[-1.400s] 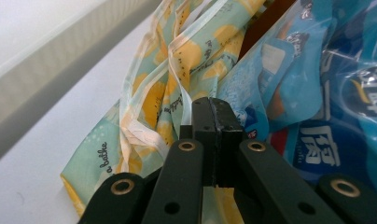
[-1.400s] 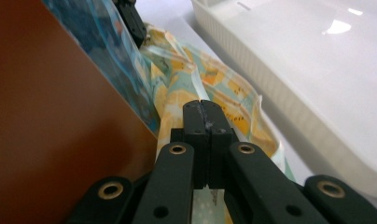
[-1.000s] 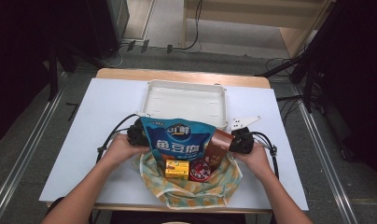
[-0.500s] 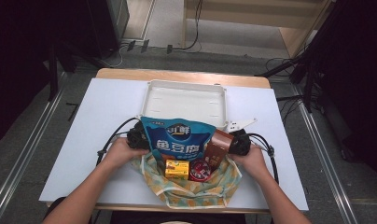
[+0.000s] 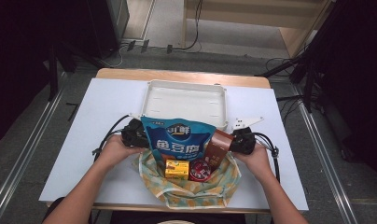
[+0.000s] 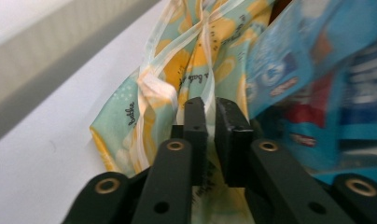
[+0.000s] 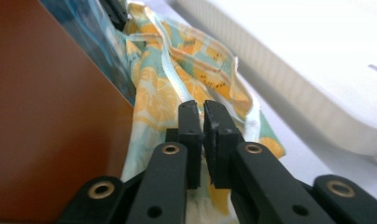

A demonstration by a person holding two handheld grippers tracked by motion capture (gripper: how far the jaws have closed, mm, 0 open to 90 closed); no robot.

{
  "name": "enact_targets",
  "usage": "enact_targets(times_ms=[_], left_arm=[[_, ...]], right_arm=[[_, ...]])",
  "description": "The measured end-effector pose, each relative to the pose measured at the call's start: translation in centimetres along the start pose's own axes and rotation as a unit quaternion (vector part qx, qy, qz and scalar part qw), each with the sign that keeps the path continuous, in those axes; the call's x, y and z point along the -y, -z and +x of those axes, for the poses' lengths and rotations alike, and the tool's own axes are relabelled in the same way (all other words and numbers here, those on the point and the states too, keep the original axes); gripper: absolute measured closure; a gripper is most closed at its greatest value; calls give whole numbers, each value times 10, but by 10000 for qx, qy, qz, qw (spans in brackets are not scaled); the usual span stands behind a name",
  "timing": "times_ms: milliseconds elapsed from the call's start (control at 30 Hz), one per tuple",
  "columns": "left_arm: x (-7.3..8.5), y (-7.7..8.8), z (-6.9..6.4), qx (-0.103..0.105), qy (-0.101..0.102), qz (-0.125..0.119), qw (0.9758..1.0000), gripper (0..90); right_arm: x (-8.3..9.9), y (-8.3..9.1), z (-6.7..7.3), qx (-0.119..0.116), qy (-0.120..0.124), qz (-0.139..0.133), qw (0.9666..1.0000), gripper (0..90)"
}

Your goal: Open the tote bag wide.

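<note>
A cloth bag [image 5: 191,189] printed with oranges lies at the table's front edge. It holds a blue snack pouch [image 5: 179,140], a brown box [image 5: 219,147], a small yellow box [image 5: 176,169] and a red round tin [image 5: 200,170]. My left gripper [image 5: 140,139] is at the bag's left rim and my right gripper [image 5: 235,142] at its right rim. The jaws of my left gripper [image 6: 210,105] have just been opening; a narrow gap shows, with the bag's strap [image 6: 205,70] running into it. The jaws of my right gripper [image 7: 204,109] have just been opening too, but still pinch the bag's edge [image 7: 177,74] beside the brown box [image 7: 46,116].
A white shallow tray [image 5: 186,86] sits just behind the bag, its wall close to my right gripper [image 7: 317,70]. A small white flat piece [image 5: 245,122] lies to the tray's right. Black cables trail from both grippers over the white tabletop [image 5: 84,140].
</note>
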State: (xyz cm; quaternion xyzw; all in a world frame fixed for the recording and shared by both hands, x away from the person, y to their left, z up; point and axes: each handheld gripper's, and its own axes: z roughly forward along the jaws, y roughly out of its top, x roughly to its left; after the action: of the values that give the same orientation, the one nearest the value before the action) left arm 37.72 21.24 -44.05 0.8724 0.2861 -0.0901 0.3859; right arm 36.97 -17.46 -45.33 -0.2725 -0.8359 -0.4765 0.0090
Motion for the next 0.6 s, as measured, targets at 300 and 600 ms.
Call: enact_targets(times_ms=[300,600], left_arm=[[1,27,-5,-98,-30,-127,9999,724],[4,45,-14,-6,-118,-218,9997,587]], right_arm=[[-6,28,4,514,-63,-154,9985,720],[4,43,7,654,-389,-274,9967,602]])
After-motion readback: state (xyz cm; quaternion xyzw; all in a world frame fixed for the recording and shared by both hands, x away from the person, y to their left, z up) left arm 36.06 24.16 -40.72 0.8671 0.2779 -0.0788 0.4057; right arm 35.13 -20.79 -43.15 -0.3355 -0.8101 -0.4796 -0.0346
